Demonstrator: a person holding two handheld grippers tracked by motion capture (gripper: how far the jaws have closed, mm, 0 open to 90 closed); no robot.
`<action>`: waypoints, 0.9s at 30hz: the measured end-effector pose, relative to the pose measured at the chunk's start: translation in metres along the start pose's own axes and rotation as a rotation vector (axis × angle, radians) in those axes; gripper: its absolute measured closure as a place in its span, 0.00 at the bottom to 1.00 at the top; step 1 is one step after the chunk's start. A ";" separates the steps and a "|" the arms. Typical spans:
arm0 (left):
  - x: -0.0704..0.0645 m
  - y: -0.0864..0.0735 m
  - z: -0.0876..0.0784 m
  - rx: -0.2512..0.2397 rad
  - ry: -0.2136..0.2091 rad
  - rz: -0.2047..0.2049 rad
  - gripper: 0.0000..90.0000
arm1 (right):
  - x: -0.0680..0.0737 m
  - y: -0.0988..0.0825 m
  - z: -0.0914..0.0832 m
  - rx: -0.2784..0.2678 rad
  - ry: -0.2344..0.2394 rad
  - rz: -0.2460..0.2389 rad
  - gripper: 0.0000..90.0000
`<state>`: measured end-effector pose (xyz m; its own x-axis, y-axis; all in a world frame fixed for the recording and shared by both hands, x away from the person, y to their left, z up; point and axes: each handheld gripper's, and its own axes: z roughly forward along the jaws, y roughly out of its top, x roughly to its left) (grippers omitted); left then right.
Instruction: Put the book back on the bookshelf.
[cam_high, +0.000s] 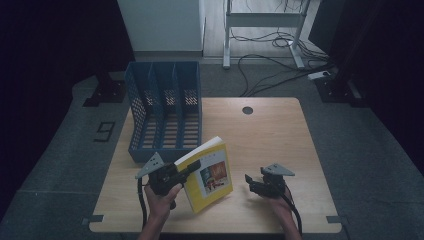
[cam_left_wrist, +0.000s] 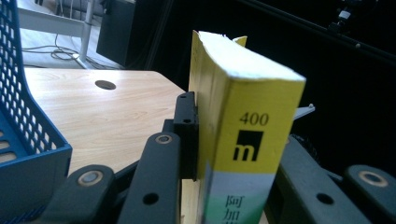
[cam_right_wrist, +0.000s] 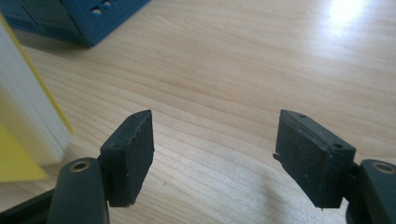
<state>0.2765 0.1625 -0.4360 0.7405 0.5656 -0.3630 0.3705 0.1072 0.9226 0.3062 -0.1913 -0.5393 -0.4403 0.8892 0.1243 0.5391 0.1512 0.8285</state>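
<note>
A: Which way does the yellow book (cam_high: 210, 175) point?

B: It stands on its lower edge on the wooden table (cam_high: 270, 135), leaning, with its long axis running from the near edge of the table up and away toward the blue file rack (cam_high: 165, 110). The cover faces right, toward the right gripper (cam_high: 257, 184). In the left gripper view the spine (cam_left_wrist: 247, 140) faces the camera, upright, with the white page block rising behind it.

A: And where does it sit against the fingers?

B: The left gripper (cam_high: 192, 167) has it between its jaws, which are clamped on the book's thickness near the spine. One pad (cam_left_wrist: 187, 135) presses flat on the left cover; the other jaw bears on the far side.

A: How is the left hand posed?

B: The left hand (cam_high: 160, 197) comes in from the bottom edge and grips the tool from below, jaws aimed right and slightly up into the book.

A: The other one?

B: The right gripper sits low over bare table just right of the book, not touching it. Its fingers (cam_right_wrist: 130, 154) stand well apart with nothing between them, wood grain showing through the gap. The right hand (cam_high: 280, 202) holds it from behind, aimed left toward the book.
</note>
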 end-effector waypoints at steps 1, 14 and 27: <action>0.000 0.000 -0.001 -0.002 0.002 0.000 0.84 | 0.000 -0.001 0.001 0.004 -0.004 0.002 0.30; 0.002 0.007 -0.014 -0.043 0.017 0.000 0.84 | 0.000 -0.008 0.011 0.069 -0.082 -0.047 0.30; -0.004 0.019 -0.017 -0.055 0.033 0.020 0.84 | -0.005 -0.008 0.014 0.119 -0.151 -0.032 0.29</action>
<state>0.2712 0.1760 -0.4151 0.7284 0.5945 -0.3405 0.3234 0.1397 0.9359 0.3141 -0.1912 -0.5543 -0.3510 0.9364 0.0087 0.6118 0.2223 0.7591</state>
